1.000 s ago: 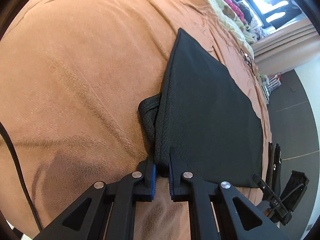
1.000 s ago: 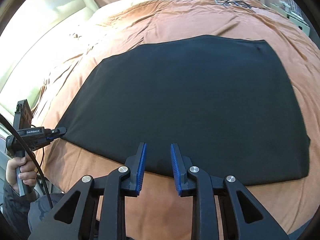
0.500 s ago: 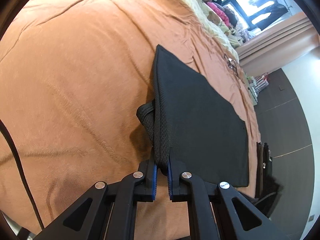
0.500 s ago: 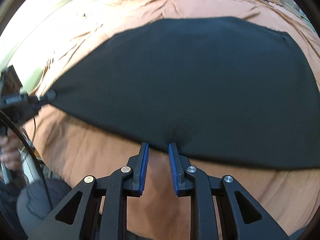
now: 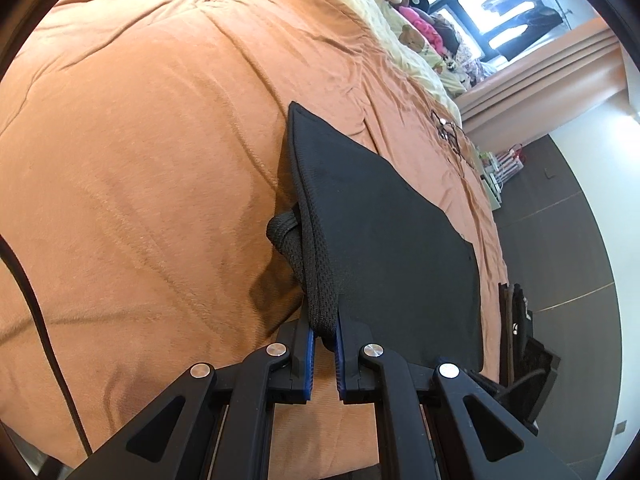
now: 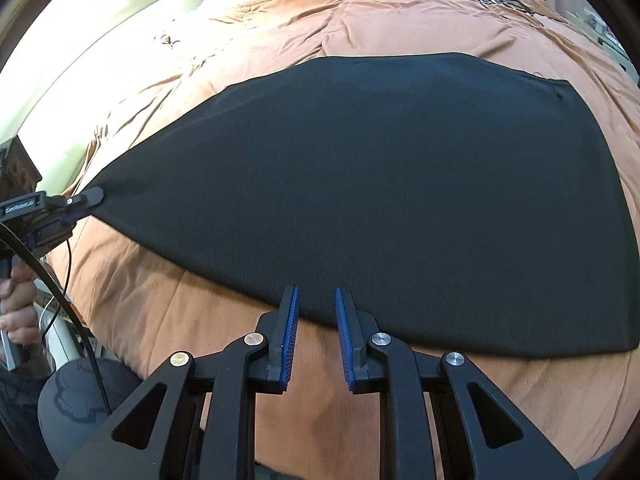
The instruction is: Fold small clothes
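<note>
— Jaws first: how do they stand?

— Left gripper (image 5: 324,334) is pinched tight on a bunched corner of the black cloth (image 5: 384,248); the blue pads (image 5: 311,354) squeeze the thick hem between them. Right gripper (image 6: 316,320) stands parted, nothing between its fingers, its tips right at the cloth's near edge.

— Touching it?

— Cannot say whether they touch the cloth (image 6: 380,184) or hover just over it. The near hem runs right across the tips.

— And where is the cloth?

— Spread flat on the orange blanket (image 5: 140,160), close to the blanket's near edge. From the right wrist view it tapers to a point at its left corner, where the left gripper (image 6: 86,198) has it, pulled taut. A hand (image 6: 18,304) grips that tool's handle, just off the blanket's edge.

— Anything loose on the cloth?

— A short loop of its hem sags out beside the pinched corner, on the blanket side, casting a shadow there.

— What else lies near the cloth?

— Beyond its far edge, a tangle of thin black wire (image 5: 450,132) on the blanket. Farther still, a pale quilt (image 5: 384,12) with soft toys (image 5: 416,24) at its end.
</note>
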Demonstrator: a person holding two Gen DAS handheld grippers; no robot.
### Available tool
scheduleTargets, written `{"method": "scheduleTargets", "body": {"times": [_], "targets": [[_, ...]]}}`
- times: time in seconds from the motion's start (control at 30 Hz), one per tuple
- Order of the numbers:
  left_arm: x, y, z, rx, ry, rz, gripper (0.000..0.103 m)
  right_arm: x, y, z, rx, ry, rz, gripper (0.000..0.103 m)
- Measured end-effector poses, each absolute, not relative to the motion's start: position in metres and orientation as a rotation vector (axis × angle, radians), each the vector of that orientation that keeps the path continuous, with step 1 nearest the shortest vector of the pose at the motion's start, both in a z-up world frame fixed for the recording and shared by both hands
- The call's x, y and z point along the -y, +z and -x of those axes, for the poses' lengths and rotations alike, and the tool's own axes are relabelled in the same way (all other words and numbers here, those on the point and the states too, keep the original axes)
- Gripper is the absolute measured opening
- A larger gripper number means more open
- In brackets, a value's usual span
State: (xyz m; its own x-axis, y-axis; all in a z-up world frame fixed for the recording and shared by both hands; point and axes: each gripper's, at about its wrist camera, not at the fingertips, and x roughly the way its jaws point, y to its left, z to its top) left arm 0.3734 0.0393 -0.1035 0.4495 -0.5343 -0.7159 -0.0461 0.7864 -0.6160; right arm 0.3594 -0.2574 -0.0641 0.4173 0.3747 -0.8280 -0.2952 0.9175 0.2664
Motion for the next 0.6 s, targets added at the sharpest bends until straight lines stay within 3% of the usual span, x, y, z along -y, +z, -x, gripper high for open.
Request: {"method": "scheduleTargets", "body": {"times": [0.27,0.6], "targets": [[-0.04,-0.11,-0.372,-1.104,-0.277,0.62,0.008,0.236,-0.067,-0.403,-1.077,0.414,-0.065,0.008],[-0.047,-0.146,-0.377,-1.173,-0.212,0.631,0.008,0.22,-0.062,-0.458,-1.067,0.374,-0.007,0.007]]}}
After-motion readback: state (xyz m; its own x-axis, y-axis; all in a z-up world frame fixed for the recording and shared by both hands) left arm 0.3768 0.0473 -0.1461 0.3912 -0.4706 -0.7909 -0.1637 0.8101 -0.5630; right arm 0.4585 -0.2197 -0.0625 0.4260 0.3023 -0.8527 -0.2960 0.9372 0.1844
